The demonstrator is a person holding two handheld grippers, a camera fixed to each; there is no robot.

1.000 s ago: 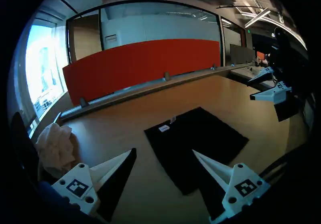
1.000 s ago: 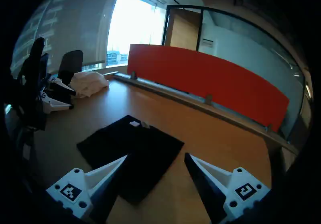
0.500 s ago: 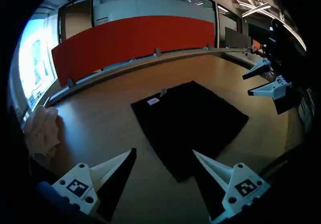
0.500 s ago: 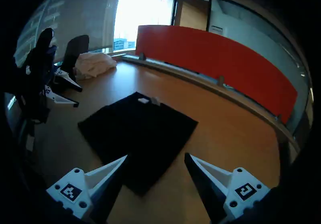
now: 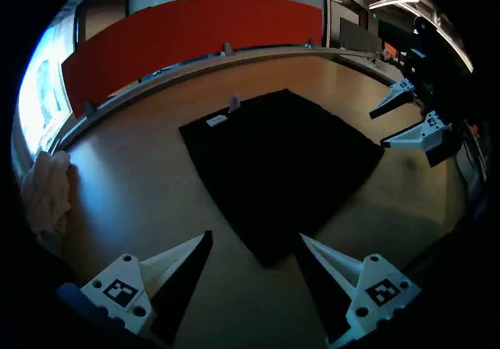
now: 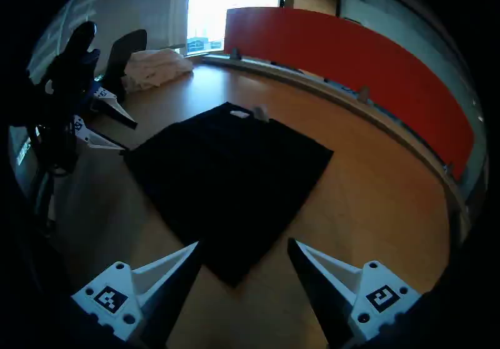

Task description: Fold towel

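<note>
At the left jaws: the left gripper (image 5: 254,235) is spread wide and empty, its fingers framing the nearest corner of the towel (image 5: 281,155) from just above the table (image 5: 125,180).
At the right jaws: the right gripper (image 6: 244,242) also gapes wide with nothing between its fingers, poised over the corner nearest to it, a different corner from the left one's.
Towel's place: it lies spread in the middle of the wooden table, with a gripper near each of two corners.
Step in hand: judged to be the approach for the first pinch, since no cloth is gripped yet.
Doing it well: each gripper should come down on its own corner and slip one finger under the edge. It should close on cloth alone, without digging into the wood. Both should then lift together and travel level, so the edges meet squarely.
Towel's look: black, roughly square and smooth, with a small white tag (image 5: 217,121) at the far edge. Whether it is already doubled cannot be told, as the dark cloth hides creases.
Surroundings: a pale cloth heap (image 6: 156,67) sits well apart by the window end, and a red partition (image 5: 187,30) runs along the table's far side.
</note>
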